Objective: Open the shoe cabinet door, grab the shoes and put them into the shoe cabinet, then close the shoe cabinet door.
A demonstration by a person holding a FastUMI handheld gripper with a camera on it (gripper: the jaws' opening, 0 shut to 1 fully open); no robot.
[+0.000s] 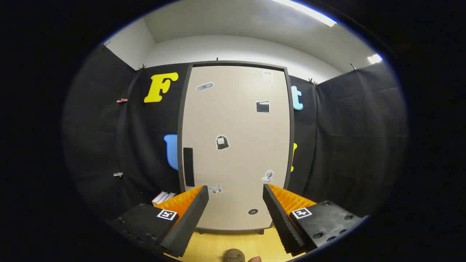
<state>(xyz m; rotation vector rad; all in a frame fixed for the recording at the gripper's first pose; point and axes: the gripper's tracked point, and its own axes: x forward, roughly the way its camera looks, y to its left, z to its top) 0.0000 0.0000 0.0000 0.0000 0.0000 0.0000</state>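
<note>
Gripper [236,193] stood wide open, nothing between its fingers, both orange-and-black fingers pointed at the shoe cabinet [235,145] straight ahead and apart from it. Cabinet door [236,120] was shut, beige, in a dark frame. A black vertical handle [188,166] sat low on the door's left edge, just above the left fingertip.

Stickers were scattered over the door: a clapperboard [263,106] upper right, a dark bag-shaped one [222,142] near the middle, a butterfly [214,188] and a small bust [268,176] lower down, a round dark one [253,211] between the fingers. Their details were too small to make out.

White books or boxes [164,197] lay at the cabinet's left foot, partly hidden behind the left finger. Yellow wood floor [225,242] showed under the cabinet. A brownish rounded object [233,255] lay on the floor between the fingers, cut off below; possibly a shoe, could not tell. Nothing stood between gripper and door.
</note>
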